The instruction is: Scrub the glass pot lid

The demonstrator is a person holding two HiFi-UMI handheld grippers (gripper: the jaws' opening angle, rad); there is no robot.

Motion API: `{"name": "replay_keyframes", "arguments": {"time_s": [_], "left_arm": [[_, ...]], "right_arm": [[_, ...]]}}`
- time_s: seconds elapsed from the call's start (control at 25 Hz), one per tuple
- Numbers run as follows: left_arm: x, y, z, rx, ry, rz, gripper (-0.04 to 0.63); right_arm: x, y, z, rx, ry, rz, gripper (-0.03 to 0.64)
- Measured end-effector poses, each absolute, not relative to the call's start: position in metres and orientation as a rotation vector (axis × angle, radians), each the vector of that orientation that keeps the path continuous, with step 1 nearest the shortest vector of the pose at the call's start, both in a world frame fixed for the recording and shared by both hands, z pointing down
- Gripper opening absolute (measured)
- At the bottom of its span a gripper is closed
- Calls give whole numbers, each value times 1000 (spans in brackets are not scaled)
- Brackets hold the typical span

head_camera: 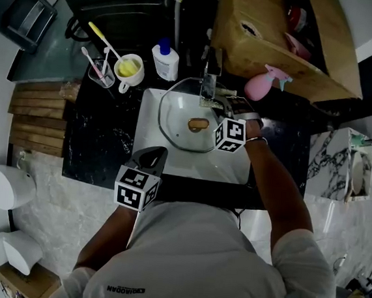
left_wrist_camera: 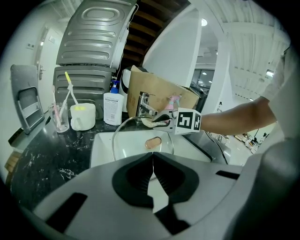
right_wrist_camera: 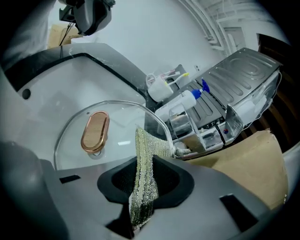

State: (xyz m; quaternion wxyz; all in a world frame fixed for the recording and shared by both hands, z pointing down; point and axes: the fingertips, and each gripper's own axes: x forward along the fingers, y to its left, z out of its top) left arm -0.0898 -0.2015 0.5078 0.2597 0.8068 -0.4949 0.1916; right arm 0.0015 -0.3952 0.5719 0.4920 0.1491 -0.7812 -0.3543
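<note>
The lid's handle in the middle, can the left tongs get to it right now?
Probably yes. The left tongs, shut and empty, point at the glass lid from the sink's near edge, with nothing between them and the handle. The right tongs hold the scrub cloth at the far rim.

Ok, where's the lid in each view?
Head view: lid at centre, in the sink.
Left gripper view: lid at centre, just beyond the shut jaws.
Right gripper view: lid left of centre, behind the cloth in the jaws.
Shared landmark: the blue-capped bottle behind the sink.
</note>
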Motion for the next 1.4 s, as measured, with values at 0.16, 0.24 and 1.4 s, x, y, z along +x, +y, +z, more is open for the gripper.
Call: {"name": "replay_keyframes", "arguments": {"time_s": [0.16,0.24,1.4], "left_arm": [[-88,-202,506,2204,-1329,517,15],[-88,-201,507,2209,-1320,518,15],[-78,-189,511,2318,-1152,593,15]], "right_arm": [[4,-385,577,339,-1896,-862,91],[6,-380,579,341,-1900,-854,91],[54,-327,610,637,-1956,-581,91]]}}
